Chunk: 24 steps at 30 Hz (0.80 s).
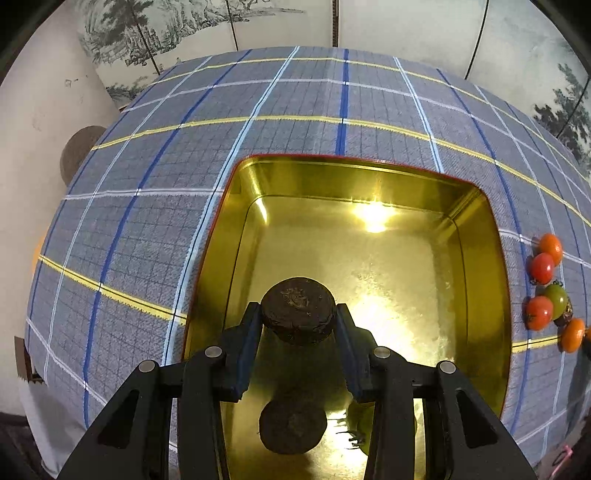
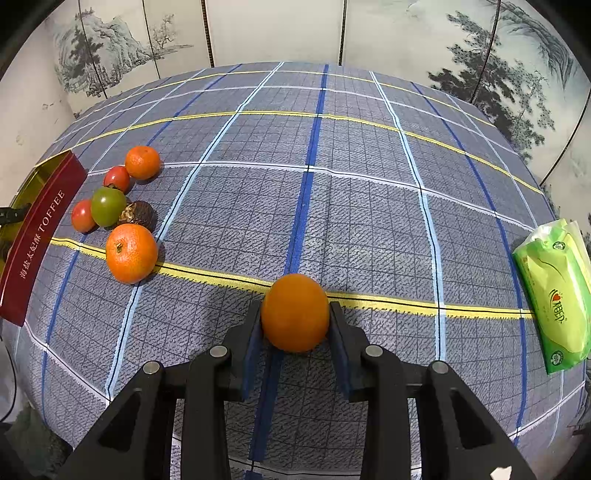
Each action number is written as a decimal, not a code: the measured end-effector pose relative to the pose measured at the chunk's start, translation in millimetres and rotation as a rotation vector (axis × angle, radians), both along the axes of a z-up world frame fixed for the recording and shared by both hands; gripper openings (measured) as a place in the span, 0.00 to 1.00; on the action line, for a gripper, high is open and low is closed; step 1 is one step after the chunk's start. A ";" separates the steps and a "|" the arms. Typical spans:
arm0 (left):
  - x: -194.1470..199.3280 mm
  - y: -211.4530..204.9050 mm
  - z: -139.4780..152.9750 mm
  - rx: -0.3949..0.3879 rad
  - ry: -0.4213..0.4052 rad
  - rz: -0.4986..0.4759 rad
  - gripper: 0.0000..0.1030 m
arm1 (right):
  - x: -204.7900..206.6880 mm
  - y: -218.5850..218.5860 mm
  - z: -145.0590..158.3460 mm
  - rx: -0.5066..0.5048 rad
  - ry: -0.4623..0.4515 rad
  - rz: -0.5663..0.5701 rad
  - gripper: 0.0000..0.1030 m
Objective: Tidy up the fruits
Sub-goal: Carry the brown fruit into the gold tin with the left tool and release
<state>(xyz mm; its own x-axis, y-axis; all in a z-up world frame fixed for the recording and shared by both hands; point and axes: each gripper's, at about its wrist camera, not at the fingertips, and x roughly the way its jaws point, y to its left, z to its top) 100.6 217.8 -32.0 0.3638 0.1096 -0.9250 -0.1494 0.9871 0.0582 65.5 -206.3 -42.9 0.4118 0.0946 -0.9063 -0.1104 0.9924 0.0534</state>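
My left gripper [image 1: 298, 314] is shut on a dark brown round fruit [image 1: 297, 306] and holds it over the open gold tin [image 1: 476, 236]. Its reflection shows on the tin floor below. My right gripper [image 2: 295, 317] is shut on an orange [image 2: 295, 312] above the checked tablecloth. A cluster of fruit lies beside the tin: two mandarins [image 2: 131, 253] [image 2: 142, 162], two red tomatoes [image 2: 83, 216] [image 2: 116, 178], a green tomato [image 2: 108, 206] and a dark brown fruit [image 2: 137, 215]. The same cluster shows at the right edge of the left wrist view [image 1: 546, 284].
The tin's red outer wall reads TOFFEE [image 2: 37, 236] at the left of the right wrist view. A green pack of wipes [image 2: 554, 295] lies at the table's right edge. A painted folding screen [image 2: 280, 29] stands behind the table.
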 end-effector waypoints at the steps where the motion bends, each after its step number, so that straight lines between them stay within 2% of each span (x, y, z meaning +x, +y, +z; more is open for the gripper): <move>1: -0.3 -0.2 -1.2 0.003 0.002 0.000 0.39 | 0.1 0.1 0.0 0.000 0.000 0.000 0.31; 10: -1.3 1.1 -8.5 0.014 0.023 0.010 0.40 | 0.3 0.4 0.1 0.001 -0.001 -0.001 0.31; 24: -5.5 0.7 -7.6 0.009 0.007 0.012 0.40 | 0.6 0.3 -0.1 0.000 0.001 -0.001 0.31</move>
